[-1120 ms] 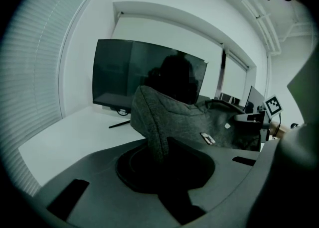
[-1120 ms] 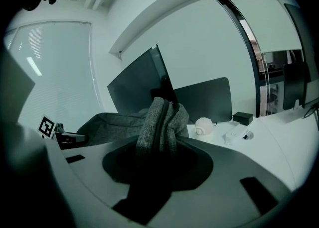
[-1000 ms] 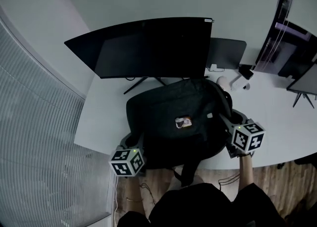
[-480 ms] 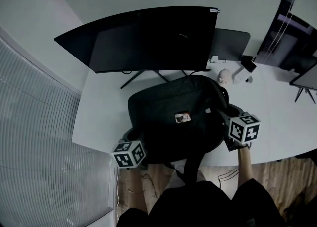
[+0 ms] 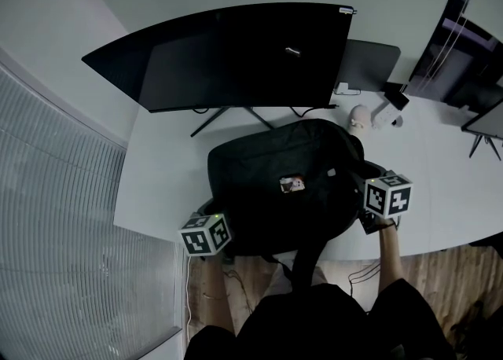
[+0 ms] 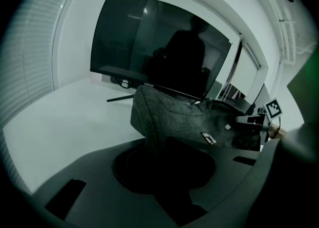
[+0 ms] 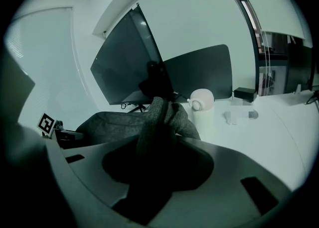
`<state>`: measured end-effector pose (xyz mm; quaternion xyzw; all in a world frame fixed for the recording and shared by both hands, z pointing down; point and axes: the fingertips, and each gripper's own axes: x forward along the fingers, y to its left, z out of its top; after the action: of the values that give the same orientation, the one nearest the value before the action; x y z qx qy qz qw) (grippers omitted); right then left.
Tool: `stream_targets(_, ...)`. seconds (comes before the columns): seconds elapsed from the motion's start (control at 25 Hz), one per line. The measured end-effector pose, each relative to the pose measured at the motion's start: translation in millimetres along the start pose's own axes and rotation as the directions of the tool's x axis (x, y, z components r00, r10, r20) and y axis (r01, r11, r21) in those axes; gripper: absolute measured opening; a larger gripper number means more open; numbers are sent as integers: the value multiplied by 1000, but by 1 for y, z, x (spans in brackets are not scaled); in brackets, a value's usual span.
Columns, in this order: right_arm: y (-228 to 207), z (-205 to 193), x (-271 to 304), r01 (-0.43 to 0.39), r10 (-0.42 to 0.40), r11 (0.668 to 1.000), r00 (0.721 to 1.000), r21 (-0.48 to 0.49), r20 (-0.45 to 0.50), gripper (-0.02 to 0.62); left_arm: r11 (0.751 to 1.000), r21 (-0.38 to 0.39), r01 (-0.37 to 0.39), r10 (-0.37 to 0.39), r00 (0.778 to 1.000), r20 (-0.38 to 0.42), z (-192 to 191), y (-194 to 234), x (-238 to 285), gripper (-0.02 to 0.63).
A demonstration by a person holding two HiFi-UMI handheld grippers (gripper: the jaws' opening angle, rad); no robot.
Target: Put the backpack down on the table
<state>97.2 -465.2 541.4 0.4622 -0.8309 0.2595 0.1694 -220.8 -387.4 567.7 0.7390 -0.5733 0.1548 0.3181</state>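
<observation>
The dark grey backpack (image 5: 283,185) lies over the front part of the white table (image 5: 161,174), and one strap (image 5: 302,260) hangs past the edge. My left gripper (image 5: 222,223) holds its near-left corner. In the left gripper view a fold of the backpack (image 6: 184,120) runs down between the jaws of the left gripper (image 6: 162,157); they have just eased open a little and still pinch it. My right gripper (image 5: 364,185) is shut on the backpack's right side. In the right gripper view a bunched fold (image 7: 157,117) sits in the right gripper (image 7: 152,165).
A wide curved monitor (image 5: 228,56) stands behind the backpack, with a second dark screen (image 5: 369,67) to its right. A small white rounded object (image 5: 358,119) stands at the back right. Window blinds (image 5: 55,217) run along the left. The person's body is just below the table edge.
Both grippers have sunk with the backpack, which has come down and a little further onto the table. Both grips have stayed on the fabric.
</observation>
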Motion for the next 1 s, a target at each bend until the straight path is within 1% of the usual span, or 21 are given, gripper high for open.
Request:
stream_targets(0.48, -19, -19, 12, 65, -61, 997, 994, 37, -94, 150, 999, -47, -13, 10, 998, -62, -5, 11, 13, 126)
stream_targets(0.84, -28, -29, 13, 86, -78, 994, 991, 71, -111, 169, 998, -51, -38, 32, 994, -102, -9, 17, 19, 174)
stream_targets(0.92, -31, -31, 11, 108, -99, 992, 989, 70, -112, 182, 998, -44, -41, 36, 993, -111, -10, 16, 19, 200)
stream_targets(1.0, -37, -31, 9, 145, -138, 988, 985, 59, -106, 201, 998, -49, -46, 40, 993, -110, -10, 16, 19, 214)
